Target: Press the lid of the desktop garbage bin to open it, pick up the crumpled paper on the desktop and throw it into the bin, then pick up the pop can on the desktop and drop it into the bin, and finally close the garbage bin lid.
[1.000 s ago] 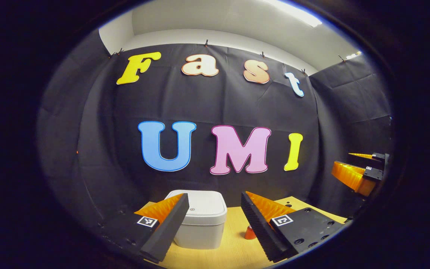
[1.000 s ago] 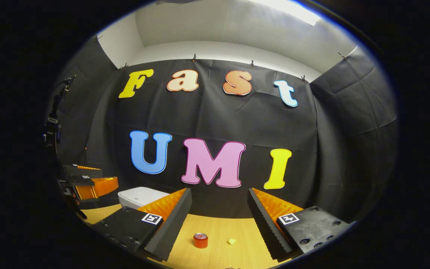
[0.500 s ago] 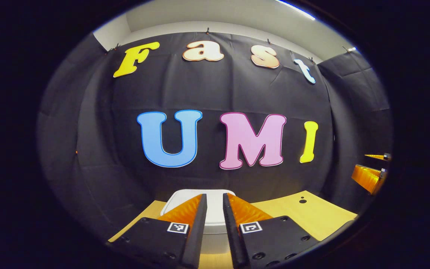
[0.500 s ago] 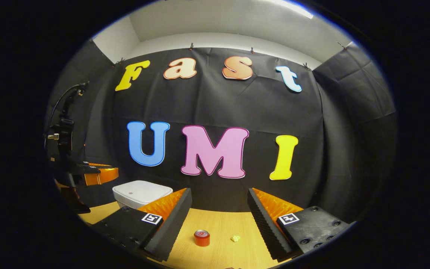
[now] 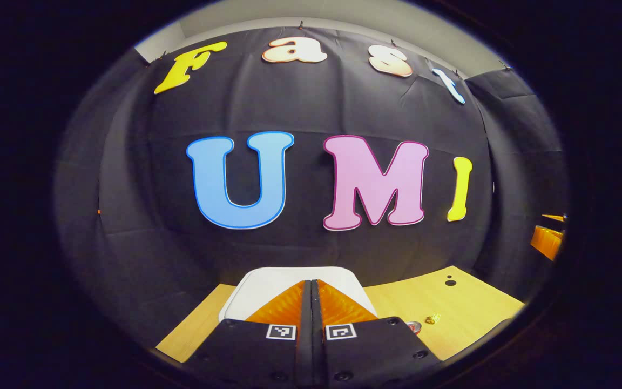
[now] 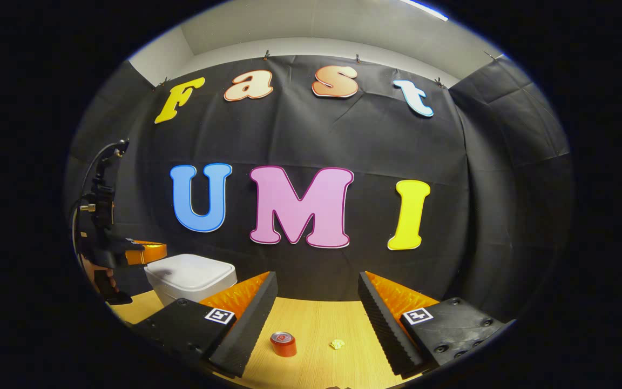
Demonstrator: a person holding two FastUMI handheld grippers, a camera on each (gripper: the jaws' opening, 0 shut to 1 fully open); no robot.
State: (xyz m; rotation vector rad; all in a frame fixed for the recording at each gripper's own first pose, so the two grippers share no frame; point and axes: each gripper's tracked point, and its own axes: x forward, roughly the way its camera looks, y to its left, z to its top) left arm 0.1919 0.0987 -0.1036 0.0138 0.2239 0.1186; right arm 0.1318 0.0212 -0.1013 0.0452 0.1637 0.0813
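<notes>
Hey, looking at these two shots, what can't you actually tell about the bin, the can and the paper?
- Bin lid: left gripper view, the shut left gripper hides any contact with it.
- Pop can: left gripper view, mostly behind the gripper body.
- Crumpled paper: right gripper view, too small for detail.
- Bin interior: lid closed.

Bare bench point(image 6: 311, 324) lies open between the pop can point(image 6: 283, 344) and the crumpled paper point(image 6: 336, 343); the garbage bin point(image 6: 192, 275) stands apart at the left, near the wall.
</notes>
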